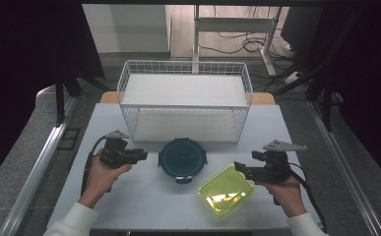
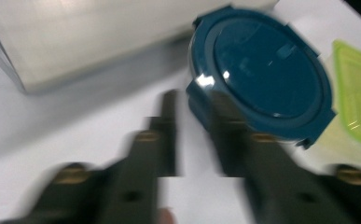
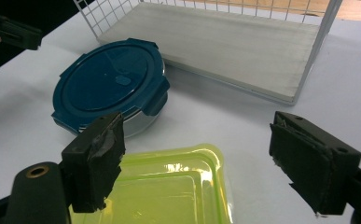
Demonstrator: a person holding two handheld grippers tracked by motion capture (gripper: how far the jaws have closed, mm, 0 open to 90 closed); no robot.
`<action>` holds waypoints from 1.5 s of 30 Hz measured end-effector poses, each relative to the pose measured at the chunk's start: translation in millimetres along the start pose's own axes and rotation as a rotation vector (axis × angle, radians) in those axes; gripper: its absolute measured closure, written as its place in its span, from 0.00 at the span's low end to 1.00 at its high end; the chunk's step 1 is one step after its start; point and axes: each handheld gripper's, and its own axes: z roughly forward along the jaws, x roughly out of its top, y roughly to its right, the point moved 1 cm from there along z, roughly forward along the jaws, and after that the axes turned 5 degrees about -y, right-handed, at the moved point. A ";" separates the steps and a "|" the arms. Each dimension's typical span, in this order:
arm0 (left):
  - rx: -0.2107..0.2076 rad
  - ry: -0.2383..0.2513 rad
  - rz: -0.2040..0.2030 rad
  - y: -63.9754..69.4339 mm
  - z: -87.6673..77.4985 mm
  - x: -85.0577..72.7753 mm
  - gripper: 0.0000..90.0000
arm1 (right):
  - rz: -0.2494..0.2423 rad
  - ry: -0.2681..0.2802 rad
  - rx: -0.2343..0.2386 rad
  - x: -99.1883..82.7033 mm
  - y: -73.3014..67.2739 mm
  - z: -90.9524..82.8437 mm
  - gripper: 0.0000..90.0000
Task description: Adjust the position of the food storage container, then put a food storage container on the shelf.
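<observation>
A round container with a dark blue clip lid (image 1: 182, 158) sits mid-table, in front of the wire rack. My left gripper (image 1: 142, 156) hovers just left of it, jaws apart with nothing between them. In the left gripper view, which is blurred, the blue lid (image 2: 267, 70) lies just past the right jaw of the left gripper (image 2: 194, 109). A yellow-green rectangular container (image 1: 226, 189) lies to the right of the round one. My right gripper (image 1: 238, 167) is open at its right edge. In the right gripper view, the right gripper (image 3: 206, 158) spreads wide over the yellow-green container (image 3: 169, 191), with the blue lid (image 3: 106, 79) beyond.
A white wire rack (image 1: 184, 88) with two grey shelves stands at the back of the white table (image 1: 143, 196). Its lower shelf (image 3: 234, 42) lies close behind both containers. A floor with cables and a desk frame lies beyond the table.
</observation>
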 end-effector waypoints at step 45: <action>-0.058 0.070 -0.088 7.1 -21.4 3.6 0.14 | 0.070 -0.047 0.128 24.4 -14.4 23.6 0.17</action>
